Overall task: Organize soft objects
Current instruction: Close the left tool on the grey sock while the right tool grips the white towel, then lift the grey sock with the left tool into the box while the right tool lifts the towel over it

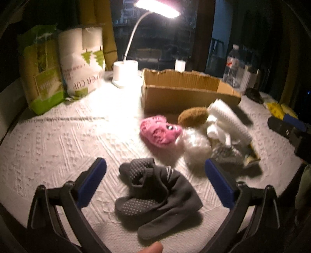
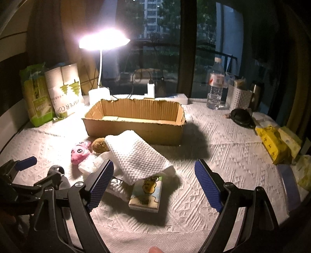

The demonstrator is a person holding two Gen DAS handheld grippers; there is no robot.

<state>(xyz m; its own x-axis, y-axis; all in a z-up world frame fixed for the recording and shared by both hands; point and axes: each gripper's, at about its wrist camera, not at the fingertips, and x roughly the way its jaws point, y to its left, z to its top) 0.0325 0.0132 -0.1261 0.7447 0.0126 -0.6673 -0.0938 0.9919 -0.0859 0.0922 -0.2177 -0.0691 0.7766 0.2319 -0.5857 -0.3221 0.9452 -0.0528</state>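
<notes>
A lit desk lamp [image 2: 104, 41] glares before dark windows [image 2: 165, 39].

A crumpled dark grey sock pair [image 1: 155, 196] lies apart from the pink plush toy [image 1: 159, 132], brown fuzzy ball [image 1: 192, 116] and white textured cloth [image 2: 136, 157] before the open cardboard box [image 2: 134, 124].

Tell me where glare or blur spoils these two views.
Left wrist view: the desk lamp blows out the tablecloth beside the cardboard box, and the pile is motion-blurred. Right wrist view: sharper, lamp head flares, white towel casts a shadow.
</notes>
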